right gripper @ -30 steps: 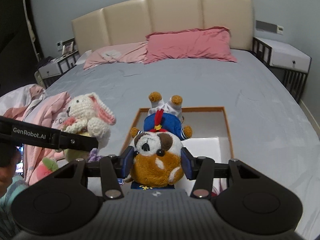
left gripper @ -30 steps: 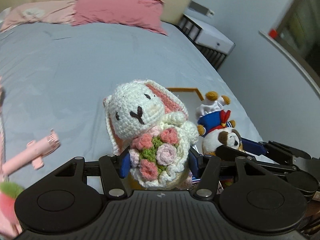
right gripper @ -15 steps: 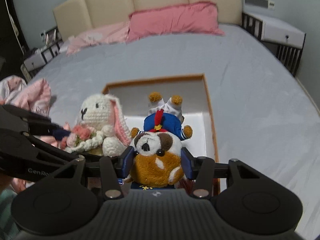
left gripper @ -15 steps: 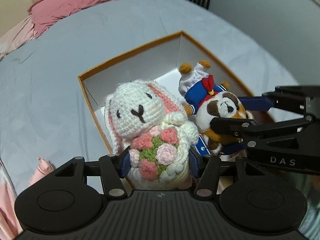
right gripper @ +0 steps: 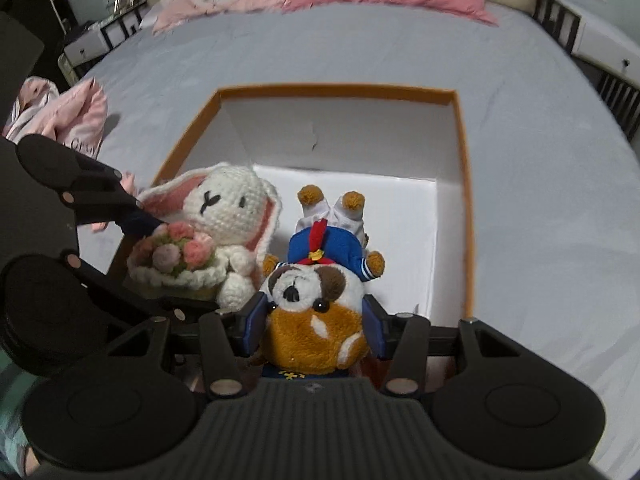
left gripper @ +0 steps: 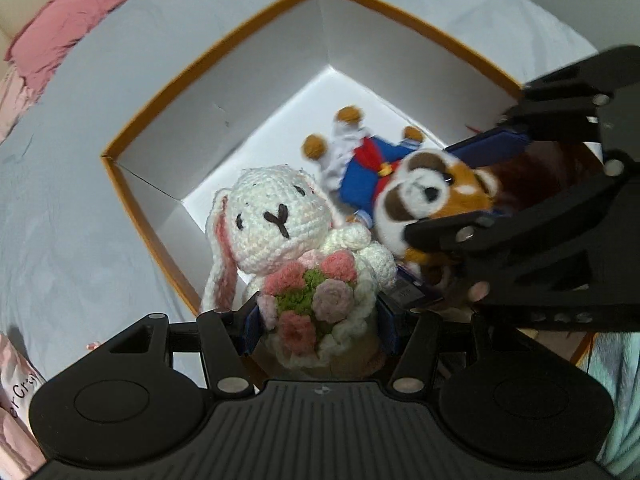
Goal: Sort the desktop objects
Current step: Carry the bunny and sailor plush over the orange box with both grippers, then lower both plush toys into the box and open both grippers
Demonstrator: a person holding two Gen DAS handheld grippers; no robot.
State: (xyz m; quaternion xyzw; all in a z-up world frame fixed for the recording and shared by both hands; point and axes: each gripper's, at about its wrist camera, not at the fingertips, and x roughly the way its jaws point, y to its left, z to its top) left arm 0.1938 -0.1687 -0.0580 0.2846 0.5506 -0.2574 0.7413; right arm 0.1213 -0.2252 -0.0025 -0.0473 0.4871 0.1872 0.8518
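- Toys hang side by side over the open box (right gripper: pixel 464 152) on the bed (right gripper: pixel 360 48).
- Left gripper (left gripper: pixel 318 320) is clamped on the crochet bunny (left gripper: pixel 280 216); right gripper (right gripper: pixel 314 326) is clamped on the plush dog (right gripper: pixel 316 300).
- Releasing near the rim could tip the bunny outside, or snag the neighbouring toys together.

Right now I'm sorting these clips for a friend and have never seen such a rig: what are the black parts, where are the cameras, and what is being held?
No robot here: a person holds a pair of hand-held tongs in each hand, each with a wide-angle camera looking along its two fingers. The black shapes at the bottom are the tongs' own bodies.

In the left camera's view, the left tongs grip a crocheted white bunny holding a flower bouquet. In the right camera's view, the right tongs grip a plush dog in a blue sailor suit, upside down. Both toys hang over an open white box with an orange rim that sits on a grey bed.
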